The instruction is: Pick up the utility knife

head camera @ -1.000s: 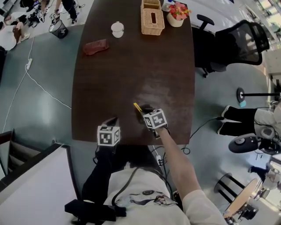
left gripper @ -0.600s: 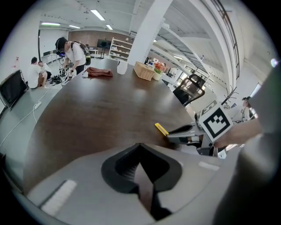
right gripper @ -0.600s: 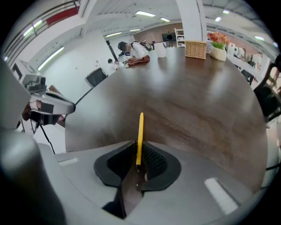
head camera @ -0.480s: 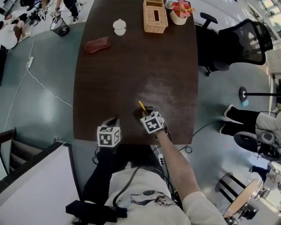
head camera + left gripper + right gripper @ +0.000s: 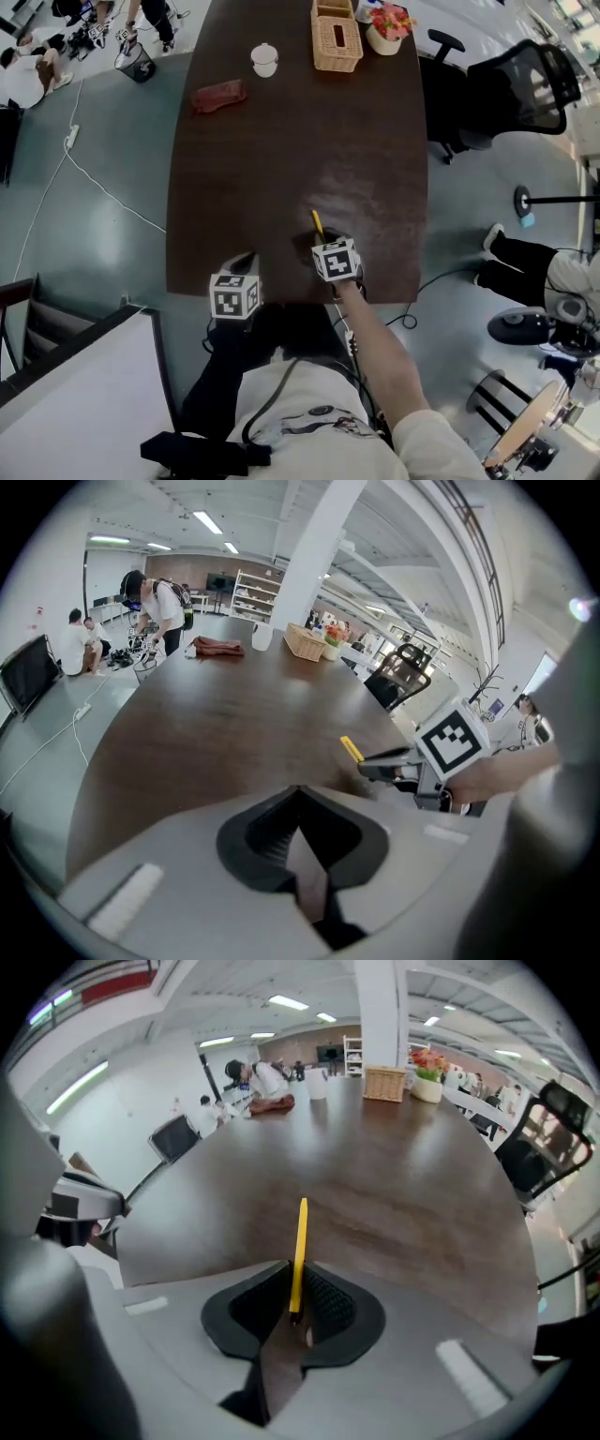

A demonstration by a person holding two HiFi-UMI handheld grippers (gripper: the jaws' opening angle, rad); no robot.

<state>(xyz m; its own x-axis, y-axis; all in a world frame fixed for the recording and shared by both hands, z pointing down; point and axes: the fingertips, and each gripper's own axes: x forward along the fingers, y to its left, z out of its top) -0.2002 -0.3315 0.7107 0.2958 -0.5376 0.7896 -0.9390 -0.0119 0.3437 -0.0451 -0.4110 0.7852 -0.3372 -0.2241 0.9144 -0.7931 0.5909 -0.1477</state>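
A slim yellow utility knife (image 5: pixel 299 1252) sticks out forward from between the jaws of my right gripper (image 5: pixel 298 1309), which is shut on it. In the head view the knife (image 5: pixel 317 223) points away over the dark table (image 5: pixel 281 150), just past the right gripper (image 5: pixel 323 246) near the table's near edge. From the left gripper view the knife (image 5: pixel 352 749) shows at the right, held above the wood. My left gripper (image 5: pixel 305 860) is shut with nothing in it, and in the head view the left gripper (image 5: pixel 239 264) hovers at the table's near edge, left of the right one.
At the table's far end stand a wicker basket (image 5: pixel 337 37), a white cup (image 5: pixel 265 60), a flower pot (image 5: pixel 388 26) and a reddish cloth (image 5: pixel 219 96). A black office chair (image 5: pixel 511 89) is to the right. Cables lie on the floor at left. People stand far left.
The right gripper with the yellow knife has shifted right and slightly nearer; the knife now points almost straight away instead of slanting left. The left gripper has hardly moved.
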